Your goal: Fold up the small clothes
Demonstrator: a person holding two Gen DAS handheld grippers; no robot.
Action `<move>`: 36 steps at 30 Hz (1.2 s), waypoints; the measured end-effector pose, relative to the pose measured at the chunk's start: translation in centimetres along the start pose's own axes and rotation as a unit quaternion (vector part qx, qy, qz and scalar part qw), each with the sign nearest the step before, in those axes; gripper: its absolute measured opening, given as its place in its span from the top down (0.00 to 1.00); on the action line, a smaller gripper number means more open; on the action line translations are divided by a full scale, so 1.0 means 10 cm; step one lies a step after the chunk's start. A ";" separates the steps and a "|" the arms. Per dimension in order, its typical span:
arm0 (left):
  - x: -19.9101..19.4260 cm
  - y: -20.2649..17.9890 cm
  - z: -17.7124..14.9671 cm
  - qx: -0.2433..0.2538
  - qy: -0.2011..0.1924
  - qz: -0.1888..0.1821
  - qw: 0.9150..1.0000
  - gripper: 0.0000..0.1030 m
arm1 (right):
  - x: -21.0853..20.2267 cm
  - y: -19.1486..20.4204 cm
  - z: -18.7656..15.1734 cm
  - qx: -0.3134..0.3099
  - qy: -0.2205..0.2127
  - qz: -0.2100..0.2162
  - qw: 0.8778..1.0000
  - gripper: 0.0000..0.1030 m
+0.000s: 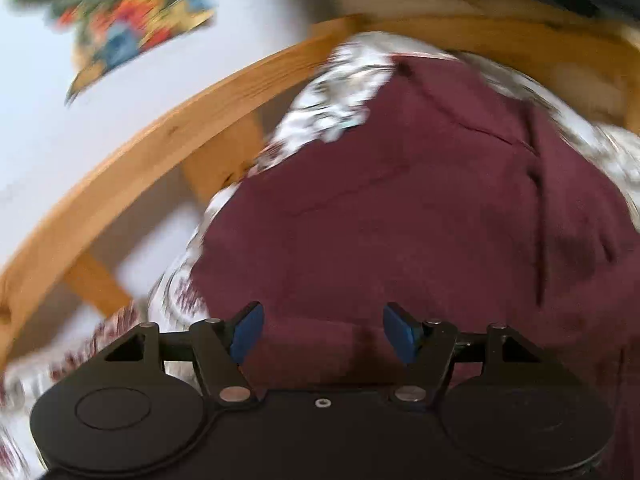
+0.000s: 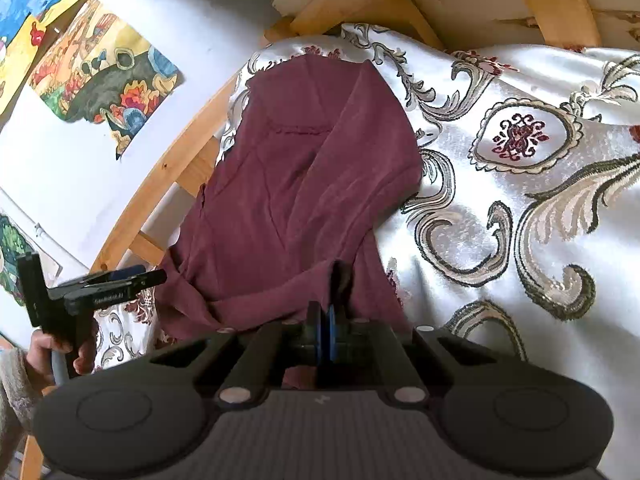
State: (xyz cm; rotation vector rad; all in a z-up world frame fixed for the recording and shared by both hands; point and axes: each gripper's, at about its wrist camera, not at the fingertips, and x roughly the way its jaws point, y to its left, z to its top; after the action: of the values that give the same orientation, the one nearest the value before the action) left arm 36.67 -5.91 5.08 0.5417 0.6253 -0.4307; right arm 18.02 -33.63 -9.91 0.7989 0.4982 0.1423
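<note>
Maroon garment lies on patterned bedspread. Right gripper pinched tight on its near edge. Left gripper spread wide, holding nothing, above the cloth.

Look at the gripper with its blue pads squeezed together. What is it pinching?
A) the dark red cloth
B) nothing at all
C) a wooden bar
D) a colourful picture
A: in the right wrist view the right gripper has its pads shut on a raised fold of the dark red cloth, which lies on the patterned white bedspread.

garment on bedspread | wooden rail left, seemingly beside it
</note>
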 end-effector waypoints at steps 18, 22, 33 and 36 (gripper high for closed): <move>0.29 -0.76 -0.05 0.261 0.061 -0.092 0.959 0.91 | 0.07 -0.06 -0.01 0.013 0.020 -0.003 1.000 0.94; 0.21 -0.73 -0.04 0.243 0.038 -0.087 0.965 1.00 | 0.05 -0.04 0.00 0.009 0.019 -0.006 1.000 0.94; 0.07 -0.81 -0.03 0.263 0.016 -0.092 0.960 0.42 | 0.06 -0.04 0.00 0.008 0.020 -0.005 1.000 0.94; 0.07 -0.94 -0.11 0.316 0.023 -0.100 0.943 0.29 | 0.07 -0.04 0.00 0.005 0.022 -0.007 1.000 0.94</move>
State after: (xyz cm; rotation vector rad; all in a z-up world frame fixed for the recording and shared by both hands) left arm 31.75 -12.69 0.64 1.1067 0.5838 -0.8246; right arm 18.61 -33.72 -10.45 0.8038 0.5461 0.1437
